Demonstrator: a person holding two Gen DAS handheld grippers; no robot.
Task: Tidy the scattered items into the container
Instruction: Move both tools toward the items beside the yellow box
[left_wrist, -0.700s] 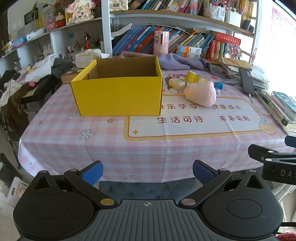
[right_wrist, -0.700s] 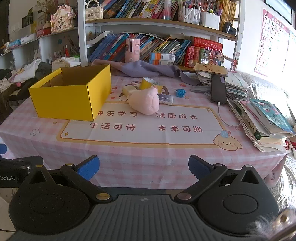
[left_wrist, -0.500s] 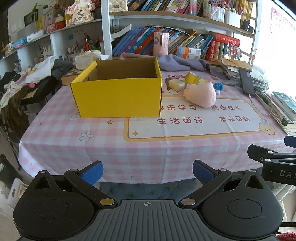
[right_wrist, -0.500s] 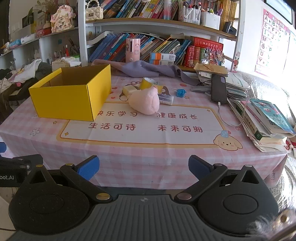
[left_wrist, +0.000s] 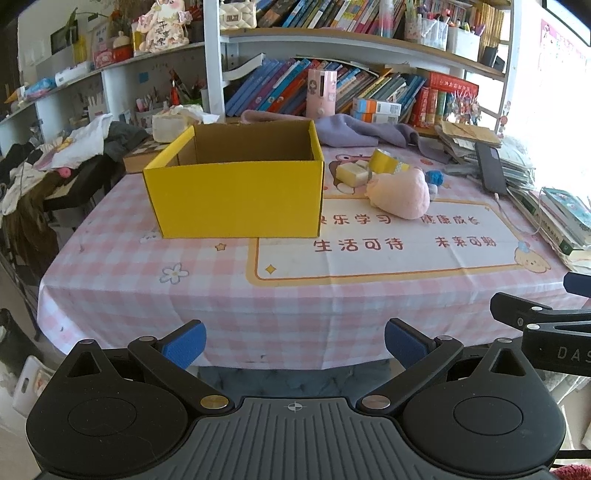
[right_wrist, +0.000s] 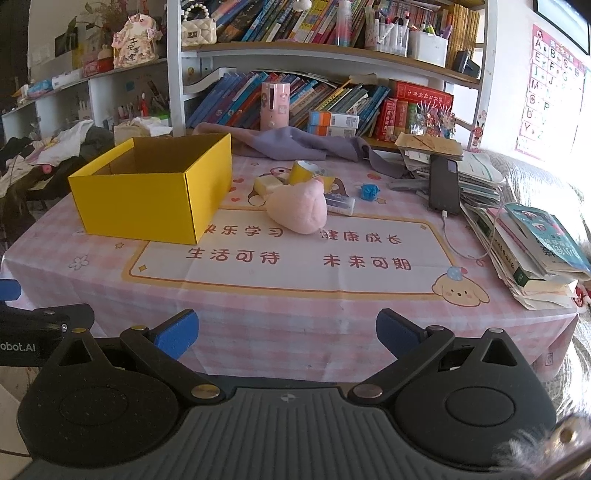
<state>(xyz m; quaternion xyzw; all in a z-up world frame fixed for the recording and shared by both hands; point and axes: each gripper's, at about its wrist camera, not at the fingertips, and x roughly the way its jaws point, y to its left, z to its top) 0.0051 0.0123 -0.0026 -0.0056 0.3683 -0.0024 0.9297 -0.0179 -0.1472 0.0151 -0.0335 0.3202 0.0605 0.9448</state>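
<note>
1. The left gripper (left_wrist: 294, 341) is being held off the counter (left_wrist: 229, 291) edge, jaws wide apart, gripping nothing.
2. The yellow box (right_wrist: 147, 201) is standing left; the pink plush (right_wrist: 297, 208) and small items are lying just beside it.
3. The right gripper (right_wrist: 287, 332) is being held likewise, jaws wide and holding nothing.

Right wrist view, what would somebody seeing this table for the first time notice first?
The open yellow box at the left of the pink checked tablecloth draws the eye first. Just right of it lies a pink plush toy, with a yellow tape roll and other small items close behind. Both the right gripper and the left gripper are open at the near edge.
</note>
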